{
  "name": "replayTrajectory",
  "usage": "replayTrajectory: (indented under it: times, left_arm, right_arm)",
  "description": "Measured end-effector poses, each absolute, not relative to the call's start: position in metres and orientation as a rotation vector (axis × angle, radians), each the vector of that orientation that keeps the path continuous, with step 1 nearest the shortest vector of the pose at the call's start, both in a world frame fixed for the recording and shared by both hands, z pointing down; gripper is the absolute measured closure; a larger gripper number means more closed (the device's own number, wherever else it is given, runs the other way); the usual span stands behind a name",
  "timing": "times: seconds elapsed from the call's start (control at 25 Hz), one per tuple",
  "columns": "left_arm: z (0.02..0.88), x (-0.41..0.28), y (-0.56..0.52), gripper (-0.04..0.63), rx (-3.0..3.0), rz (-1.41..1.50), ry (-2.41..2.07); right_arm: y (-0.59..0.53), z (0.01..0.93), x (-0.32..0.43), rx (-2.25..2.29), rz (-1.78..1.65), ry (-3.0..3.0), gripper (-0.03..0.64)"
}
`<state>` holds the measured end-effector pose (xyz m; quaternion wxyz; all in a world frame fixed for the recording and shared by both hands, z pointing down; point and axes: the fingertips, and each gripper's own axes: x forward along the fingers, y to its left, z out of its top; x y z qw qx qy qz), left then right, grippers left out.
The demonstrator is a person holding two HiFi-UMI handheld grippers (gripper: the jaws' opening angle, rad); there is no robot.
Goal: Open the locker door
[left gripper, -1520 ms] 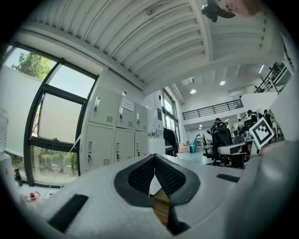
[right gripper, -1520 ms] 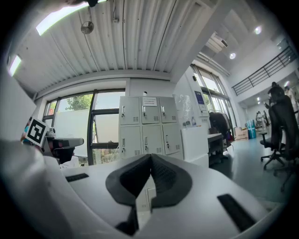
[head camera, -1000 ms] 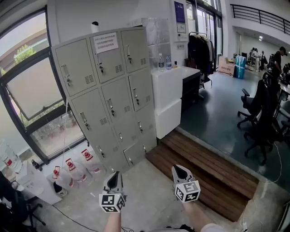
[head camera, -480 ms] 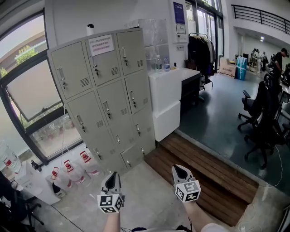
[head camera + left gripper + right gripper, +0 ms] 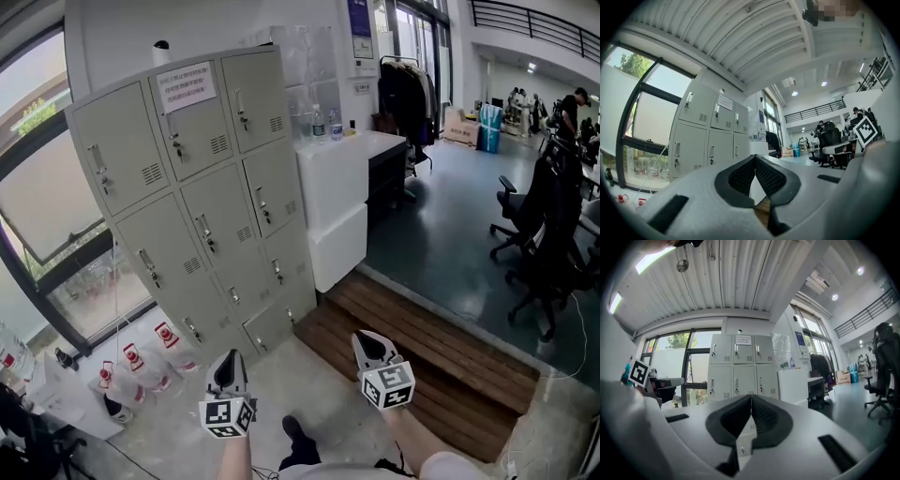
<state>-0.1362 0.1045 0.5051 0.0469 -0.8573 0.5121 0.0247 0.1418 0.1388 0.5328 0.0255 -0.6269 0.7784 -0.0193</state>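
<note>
A grey locker cabinet [image 5: 197,197] with three columns of doors stands against the wall by the window. Every door in view is closed, each with a small handle and vent; a white notice is on the top middle door. The same lockers [image 5: 710,136] show in the left gripper view and the lockers [image 5: 740,369] in the right gripper view, still some way off. My left gripper [image 5: 230,361] and right gripper [image 5: 367,339] are held level low in the head view, well short of the cabinet. The left gripper [image 5: 754,157] and the right gripper [image 5: 751,396] are both shut, with nothing between the pads.
A white counter [image 5: 342,202] with bottles stands right of the lockers. A wooden step [image 5: 422,361] runs across the floor ahead on the right. Water jugs [image 5: 141,366] lie by the window at the left. Black office chairs [image 5: 544,253] stand at the right. A shoe [image 5: 298,436] shows between the grippers.
Both grippers and the view have moved toward the lockers, which now look larger and sit further left. A shoe has come into view below. Both grippers stay shut.
</note>
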Motion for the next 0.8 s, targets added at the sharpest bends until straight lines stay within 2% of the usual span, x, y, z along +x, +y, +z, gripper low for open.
replayTrajectory:
  times: [0.24,0.56,0.8]
  left_arm:
    - [0.521,-0.142,-0.030,0.586,-2.661,0.074,1.490]
    - [0.493,-0.153,-0.234,0.586,-2.689,0.065,1.377]
    - [0.490,-0.172,-0.316,0.586,-2.689,0.053,1.427]
  right_arm:
    - [0.022,0.545,0.137,-2.016,-0.057,2.364,0.603]
    - [-0.176,0.518,0.107,-2.043,-0.038,2.310,0.603]
    - [-0.268,0.512,0.086,-2.004,-0.047,2.356,0.603]
